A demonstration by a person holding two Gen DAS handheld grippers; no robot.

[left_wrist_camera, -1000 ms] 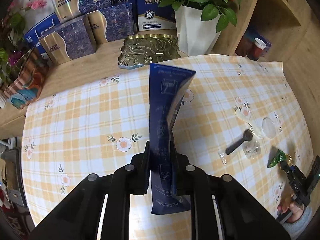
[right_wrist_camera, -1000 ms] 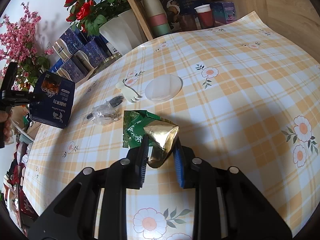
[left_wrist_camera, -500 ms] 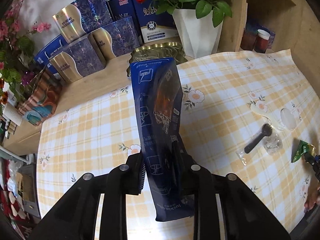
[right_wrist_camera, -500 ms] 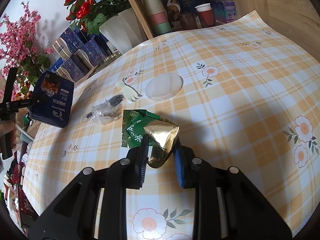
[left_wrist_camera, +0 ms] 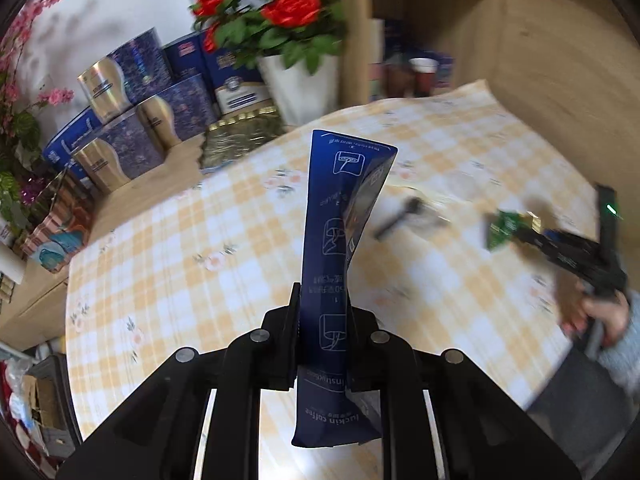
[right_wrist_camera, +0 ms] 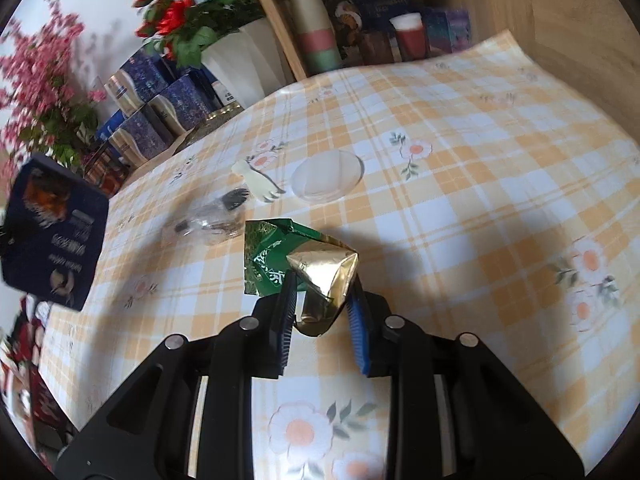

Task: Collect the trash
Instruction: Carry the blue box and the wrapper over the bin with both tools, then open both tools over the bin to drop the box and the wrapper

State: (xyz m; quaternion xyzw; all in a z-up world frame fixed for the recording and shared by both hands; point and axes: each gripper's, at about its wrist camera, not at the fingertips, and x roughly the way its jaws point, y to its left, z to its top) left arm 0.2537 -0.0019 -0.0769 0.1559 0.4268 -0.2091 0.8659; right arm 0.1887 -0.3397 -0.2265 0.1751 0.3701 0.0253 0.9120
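A tall dark blue coffee pouch (left_wrist_camera: 340,200) stands upright between the pads of my left gripper (left_wrist_camera: 322,304), whose jaws are closing on it above the checked tablecloth (left_wrist_camera: 192,280). In the right wrist view the same pouch (right_wrist_camera: 52,232) hangs at the far left. My right gripper (right_wrist_camera: 322,292) is shut on a crumpled green and gold wrapper (right_wrist_camera: 324,264) just above the cloth. The left wrist view shows that wrapper (left_wrist_camera: 504,226) at the right, with a person's hand (left_wrist_camera: 592,312) on the gripper's handle.
On the cloth lie a clear round lid (right_wrist_camera: 326,176), a small white fork (right_wrist_camera: 258,182) and a black utensil in clear wrap (right_wrist_camera: 216,216). A white vase of red roses (right_wrist_camera: 240,60), blue and gold boxes (left_wrist_camera: 132,128) and a shelf with cups (right_wrist_camera: 408,36) line the back.
My left gripper has swung across the table with the blue pouch, which has twisted edge-on; the right gripper and its wrapper now show closer in its view. The right gripper has stayed put.
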